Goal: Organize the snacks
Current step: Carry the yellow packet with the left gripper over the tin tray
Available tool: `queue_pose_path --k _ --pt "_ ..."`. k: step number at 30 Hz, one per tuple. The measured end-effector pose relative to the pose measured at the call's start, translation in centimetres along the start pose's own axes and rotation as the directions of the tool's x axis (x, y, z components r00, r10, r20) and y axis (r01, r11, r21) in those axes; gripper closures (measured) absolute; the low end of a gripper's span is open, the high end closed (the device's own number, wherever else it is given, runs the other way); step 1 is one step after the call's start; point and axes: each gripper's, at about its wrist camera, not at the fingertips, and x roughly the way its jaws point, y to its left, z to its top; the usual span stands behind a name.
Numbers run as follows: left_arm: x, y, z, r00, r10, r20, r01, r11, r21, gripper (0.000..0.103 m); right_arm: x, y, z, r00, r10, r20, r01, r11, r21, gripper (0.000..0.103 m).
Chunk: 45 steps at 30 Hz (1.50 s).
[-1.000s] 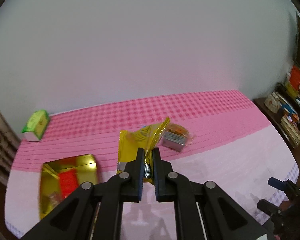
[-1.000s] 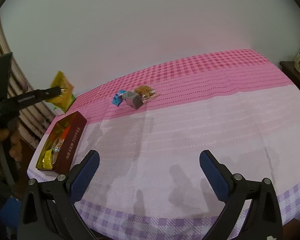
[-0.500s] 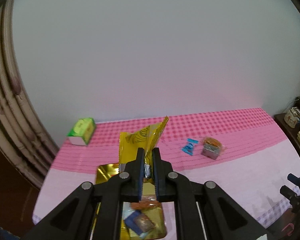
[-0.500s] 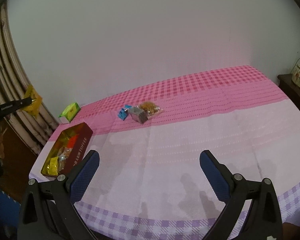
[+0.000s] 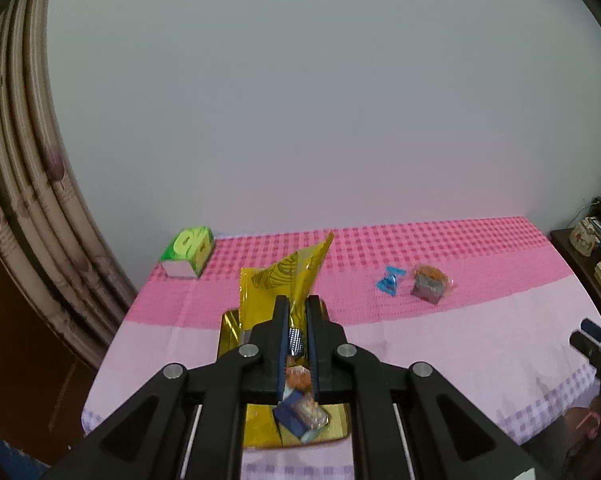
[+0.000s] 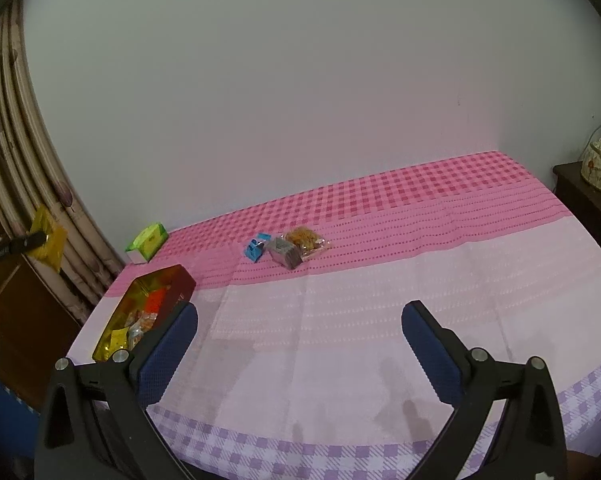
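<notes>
My left gripper [image 5: 297, 304] is shut on a yellow foil snack packet [image 5: 284, 280], held in the air above the near end of the gold-lined tin [image 5: 230, 332]. Several wrapped snacks [image 5: 302, 412] lie in the tin. From the right wrist view, the packet [image 6: 48, 244] hangs off the table's left end, beyond the red-walled tin [image 6: 180, 280]. A blue candy [image 6: 255, 249], a grey packet [image 6: 286, 254] and an orange snack bag [image 6: 306, 238] lie together mid-table. My right gripper [image 6: 300, 320] stands open above the front of the cloth, holding nothing.
A green box [image 5: 188, 250] sits at the table's back left corner. A striped curtain [image 5: 24, 220] hangs to the left. A dark side cabinet [image 6: 580, 196] with a ceramic pot [image 6: 598, 164] stands at the right. The pink cloth [image 6: 380, 300] covers the table.
My left gripper has carried the yellow packet back and up toward the table's left end, so the tin now lies under it. The right gripper has risen a little.
</notes>
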Motion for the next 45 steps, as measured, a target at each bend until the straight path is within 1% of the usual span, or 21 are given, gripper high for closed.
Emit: queue_pose_path --k 4,8,11,14,19,26,30,36,39,42,44,45 --pt "0.3 0.6 -2.4 0.999 -0.008 -0.032 0.007 0.999 -0.038 0.094 0.1 -0.1 0.0 1.000 -0.001 -0.004 0.001 1.000 0.004 0.001" --pt "1.5 1.3 -5.1 0.996 -0.016 -0.089 0.010 0.997 -0.070 0.094 0.0 0.1 0.0 1.000 -0.001 -0.001 0.001 1.000 0.001 0.001" --pt "3.2 1.8 -7.1 0.989 -0.024 -0.143 0.009 0.995 -0.103 0.094 0.1 0.2 -0.1 1.000 0.000 -0.008 0.000 1.000 -0.002 0.001" --pt "4.3 2.0 -8.3 0.985 -0.022 -0.172 0.002 0.993 -0.116 0.094 0.0 0.2 -0.2 1.000 -0.002 -0.011 0.002 1.000 -0.003 0.001" --pt "5.7 2.2 -9.3 0.979 -0.021 -0.201 -0.006 0.991 -0.135 0.094 0.2 0.1 -0.2 1.000 -0.005 -0.018 0.005 1.000 0.003 0.001" --pt "7.8 2.9 -9.5 0.974 -0.008 -0.224 -0.031 0.985 -0.169 0.094 0.7 0.1 -0.5 0.999 -0.006 -0.035 0.006 1.000 0.001 0.000" --pt "9.7 3.4 -8.9 0.971 0.000 -0.240 -0.045 0.982 -0.181 0.094 0.9 0.1 -0.7 0.999 -0.007 -0.049 0.007 1.000 -0.004 0.000" --pt "13.2 3.7 -7.3 0.960 0.031 -0.280 -0.079 0.984 -0.160 0.094 1.6 -0.1 -1.1 0.998 -0.020 -0.064 0.020 1.000 -0.009 0.000" --pt "15.3 3.6 -6.9 0.950 0.057 -0.308 -0.104 0.985 -0.138 0.094 2.2 -0.1 -1.4 0.996 -0.027 -0.081 0.025 1.000 -0.017 0.000" --pt "17.2 3.6 -7.0 0.938 0.098 -0.332 -0.145 0.982 -0.120 0.094 2.9 -0.3 -1.8 0.994 -0.036 -0.099 0.034 0.999 -0.023 0.000" --pt "18.7 3.6 -7.3 0.926 0.128 -0.355 -0.174 0.979 -0.102 0.094 3.5 -0.5 -2.0 0.993 -0.040 -0.115 0.038 0.999 -0.021 0.000" --pt "19.2 3.6 -7.4 0.923 0.137 -0.360 -0.184 0.978 -0.098 0.094 3.7 -0.6 -2.2 0.992 -0.041 -0.122 0.039 0.999 -0.021 0.000"
